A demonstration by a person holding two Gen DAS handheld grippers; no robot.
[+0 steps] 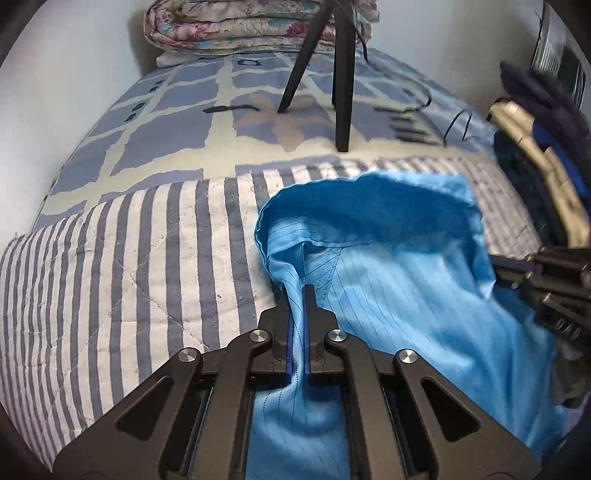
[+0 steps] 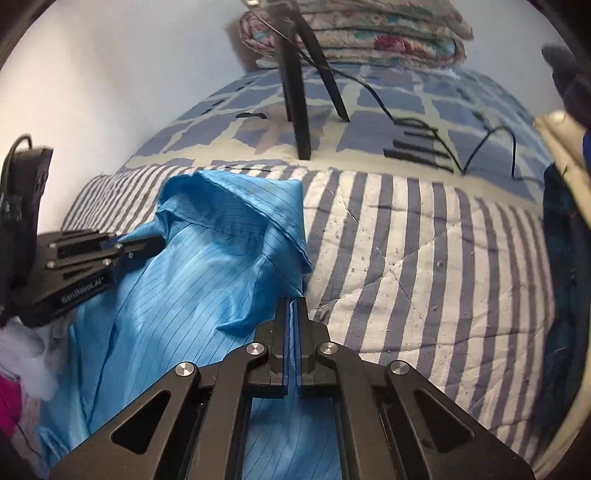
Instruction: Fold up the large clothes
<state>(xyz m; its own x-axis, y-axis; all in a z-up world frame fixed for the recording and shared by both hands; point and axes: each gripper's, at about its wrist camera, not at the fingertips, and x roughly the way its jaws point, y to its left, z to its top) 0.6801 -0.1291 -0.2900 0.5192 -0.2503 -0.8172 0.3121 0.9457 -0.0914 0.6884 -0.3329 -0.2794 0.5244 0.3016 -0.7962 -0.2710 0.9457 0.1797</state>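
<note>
A light blue pinstriped garment (image 1: pixel 399 288) lies crumpled on a striped quilt (image 1: pixel 140 266), collar end towards the far side. My left gripper (image 1: pixel 297 295) is shut, with a ridge of the blue cloth pinched between its fingers. It shows from the side in the right wrist view as the left gripper (image 2: pixel 157 242), tips buried in the garment (image 2: pixel 207 266) near the collar. My right gripper (image 2: pixel 292 304) is shut at the garment's right edge, a thin strip of cloth between its pads. From the left wrist view the right gripper (image 1: pixel 496 264) meets the cloth's right border.
Tripod legs (image 1: pixel 343 92) stand on the blue patchwork bedsheet (image 1: pixel 166 140) behind the quilt, with a black cable (image 2: pixel 480 147) trailing right. A folded floral blanket (image 1: pixel 236 26) sits at the back wall. Dark clothes and a beige item (image 1: pixel 543 155) pile at the right.
</note>
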